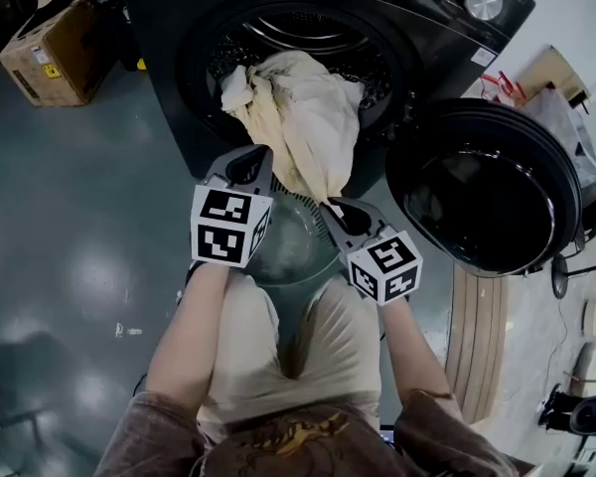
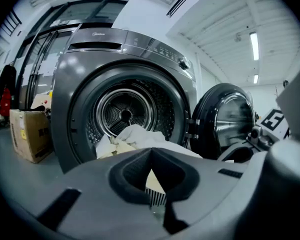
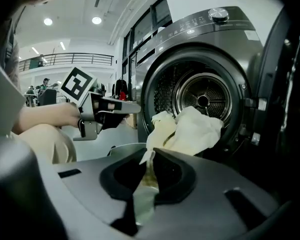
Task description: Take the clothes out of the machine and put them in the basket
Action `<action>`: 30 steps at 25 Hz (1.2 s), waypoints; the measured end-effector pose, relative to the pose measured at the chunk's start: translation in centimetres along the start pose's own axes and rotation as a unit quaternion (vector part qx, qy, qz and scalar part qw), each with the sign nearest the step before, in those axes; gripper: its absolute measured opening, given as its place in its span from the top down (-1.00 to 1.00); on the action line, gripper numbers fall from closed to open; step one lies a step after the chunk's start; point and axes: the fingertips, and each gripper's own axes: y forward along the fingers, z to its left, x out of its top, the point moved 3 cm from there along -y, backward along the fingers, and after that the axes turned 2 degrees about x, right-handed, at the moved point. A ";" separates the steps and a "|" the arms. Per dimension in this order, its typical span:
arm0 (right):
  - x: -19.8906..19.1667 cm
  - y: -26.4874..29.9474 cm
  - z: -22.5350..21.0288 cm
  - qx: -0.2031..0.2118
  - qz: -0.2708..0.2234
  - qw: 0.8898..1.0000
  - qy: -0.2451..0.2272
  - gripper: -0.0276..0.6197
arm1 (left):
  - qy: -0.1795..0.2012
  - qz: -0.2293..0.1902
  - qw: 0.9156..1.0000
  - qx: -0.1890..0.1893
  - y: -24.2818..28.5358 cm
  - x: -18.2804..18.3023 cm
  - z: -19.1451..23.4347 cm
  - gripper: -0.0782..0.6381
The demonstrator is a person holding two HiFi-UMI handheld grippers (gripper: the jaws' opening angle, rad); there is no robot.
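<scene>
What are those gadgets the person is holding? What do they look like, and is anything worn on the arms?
They are two matching tools of grey plastic. The left hand-held gripper and the right hand-held gripper each have two jaws lined with dark padding. Each also carries a white cube printed with black square markers. No cables show. The person wears short brown sleeves.

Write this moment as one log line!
cloth hanging from drum | right claw shut on cloth | left claw shut | basket underneath
</scene>
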 end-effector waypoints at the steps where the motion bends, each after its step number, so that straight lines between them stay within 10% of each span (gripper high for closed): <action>1: -0.1 0.0 -0.1 -0.005 -0.004 1.000 0.003 0.79 | -0.001 -0.001 1.000 0.000 0.0 0.0 -0.1 0.76; 7: 0.8 0.3 -1.1 -0.038 -0.024 0.999 0.001 0.12 | -0.003 -0.001 1.000 -0.004 -0.5 0.0 -0.2 0.76; 20: 6.0 10.6 -7.7 -0.051 -0.033 0.998 -0.011 -0.15 | 0.004 0.000 1.000 -0.003 -1.3 -0.1 -0.2 0.76; 30: 5.2 20.4 -12.7 -0.076 0.068 0.995 -0.001 -0.39 | -0.003 0.014 1.000 -0.009 -1.6 -0.5 0.2 0.76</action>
